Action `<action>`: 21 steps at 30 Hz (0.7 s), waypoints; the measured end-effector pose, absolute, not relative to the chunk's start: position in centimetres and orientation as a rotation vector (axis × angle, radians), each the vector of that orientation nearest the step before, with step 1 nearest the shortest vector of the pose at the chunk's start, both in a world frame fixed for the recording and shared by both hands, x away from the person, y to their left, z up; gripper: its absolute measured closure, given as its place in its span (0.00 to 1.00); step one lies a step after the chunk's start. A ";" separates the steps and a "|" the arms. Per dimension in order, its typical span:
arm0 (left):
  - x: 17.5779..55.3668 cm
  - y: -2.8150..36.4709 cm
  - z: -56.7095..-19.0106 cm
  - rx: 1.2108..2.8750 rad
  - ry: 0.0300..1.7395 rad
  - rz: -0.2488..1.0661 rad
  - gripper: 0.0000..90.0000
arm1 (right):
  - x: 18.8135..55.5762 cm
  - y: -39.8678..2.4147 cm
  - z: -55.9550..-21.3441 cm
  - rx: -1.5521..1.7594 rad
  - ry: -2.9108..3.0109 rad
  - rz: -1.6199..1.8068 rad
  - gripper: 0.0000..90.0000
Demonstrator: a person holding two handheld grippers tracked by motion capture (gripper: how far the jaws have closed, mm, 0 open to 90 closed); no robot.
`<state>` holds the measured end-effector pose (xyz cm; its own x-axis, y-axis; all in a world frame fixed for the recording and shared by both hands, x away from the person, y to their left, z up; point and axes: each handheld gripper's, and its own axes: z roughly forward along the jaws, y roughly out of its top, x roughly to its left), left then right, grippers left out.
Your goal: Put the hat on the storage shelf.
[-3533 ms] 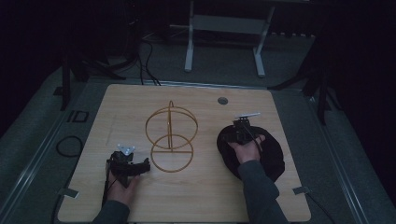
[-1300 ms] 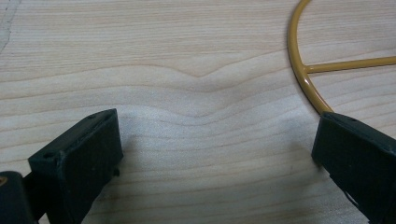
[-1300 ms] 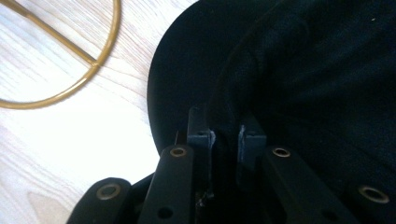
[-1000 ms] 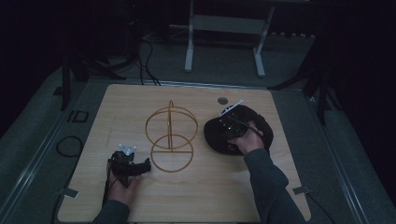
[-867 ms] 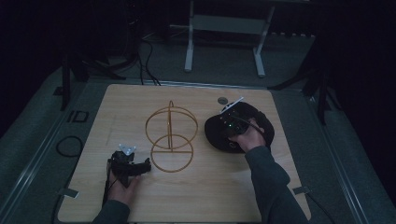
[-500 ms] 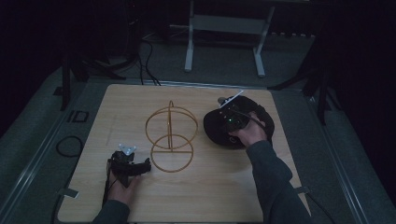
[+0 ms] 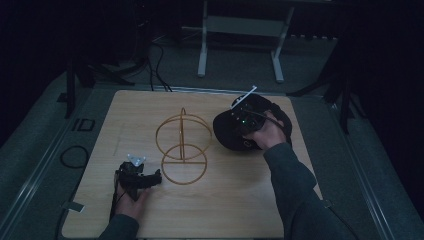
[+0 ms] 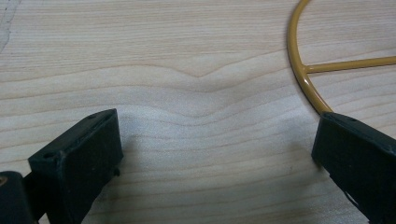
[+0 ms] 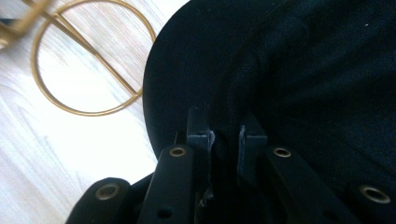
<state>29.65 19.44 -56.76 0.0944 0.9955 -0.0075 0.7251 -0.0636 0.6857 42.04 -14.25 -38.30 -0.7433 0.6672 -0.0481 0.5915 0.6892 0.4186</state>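
Observation:
A black cap (image 7: 227, 134) hangs above the right half of the wooden table (image 7: 235, 200), with my right gripper (image 7: 245, 119) shut on its fabric. In the right gripper view the jaws pinch a fold of the cap (image 9: 317, 70) just behind the brim, and my right gripper (image 9: 226, 135) looks down past it at the stand (image 9: 93, 60). The gold wire stand (image 7: 183, 147), an upright hoop on a round base, sits mid-table just left of the cap. My left gripper (image 7: 150, 179) rests on the table at the front left, open. Between its jaws (image 8: 215, 154) lies bare wood, with the stand's base ring (image 8: 299, 70) beside the right jaw.
A metal frame with two legs (image 7: 240, 45) stands on the floor beyond the table's far edge. Cables (image 7: 155, 55) trail over the floor at the back left, and a cable loop (image 7: 75, 155) lies left of the table. A sleeve (image 7: 295, 190) reaches over the front right corner.
The right gripper has lifted the cap off the right side of the table and carried it up and leftward toward the stand. The left gripper has stayed still.

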 end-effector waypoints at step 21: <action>29.6 19.5 -56.7 1.851 1.683 0.659 0.01 | 42.5 -14.2 -34.3 0.950 2.725 0.546 0.88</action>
